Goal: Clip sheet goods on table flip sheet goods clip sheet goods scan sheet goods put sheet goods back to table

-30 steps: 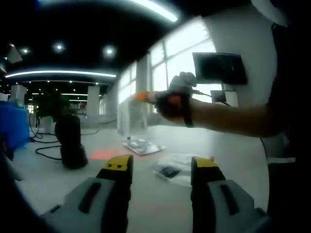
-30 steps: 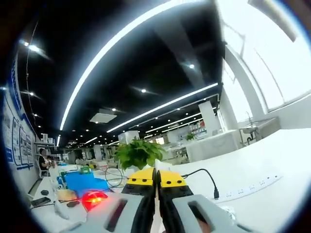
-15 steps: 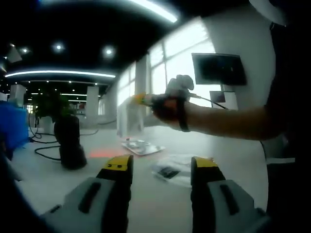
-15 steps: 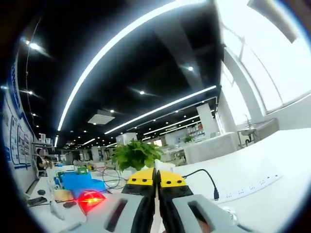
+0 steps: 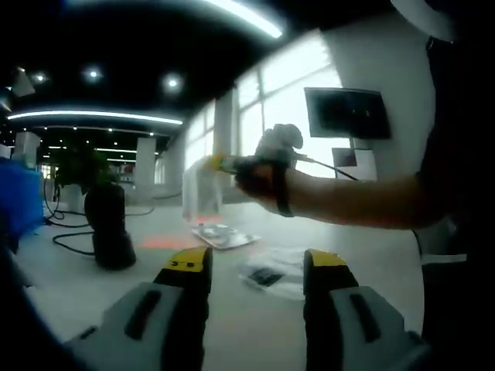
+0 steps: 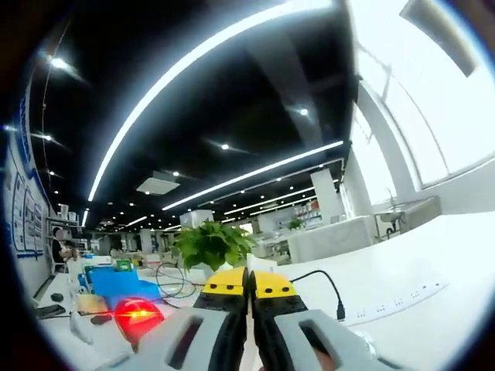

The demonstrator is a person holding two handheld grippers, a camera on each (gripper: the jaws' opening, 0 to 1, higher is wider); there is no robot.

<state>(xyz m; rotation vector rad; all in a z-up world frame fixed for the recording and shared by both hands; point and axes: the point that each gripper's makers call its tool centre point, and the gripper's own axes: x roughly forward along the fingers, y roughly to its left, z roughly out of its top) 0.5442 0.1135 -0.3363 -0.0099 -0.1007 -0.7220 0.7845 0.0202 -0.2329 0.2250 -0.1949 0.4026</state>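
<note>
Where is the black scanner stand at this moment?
In the left gripper view, the black scanner stand stands on the white table at the left, beside a black cable and left of a red glow on the table.

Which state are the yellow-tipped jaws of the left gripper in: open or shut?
Open. In the left gripper view, the left gripper shows its two yellow-tipped jaws standing well apart, with white table visible between them and nothing held.
</note>
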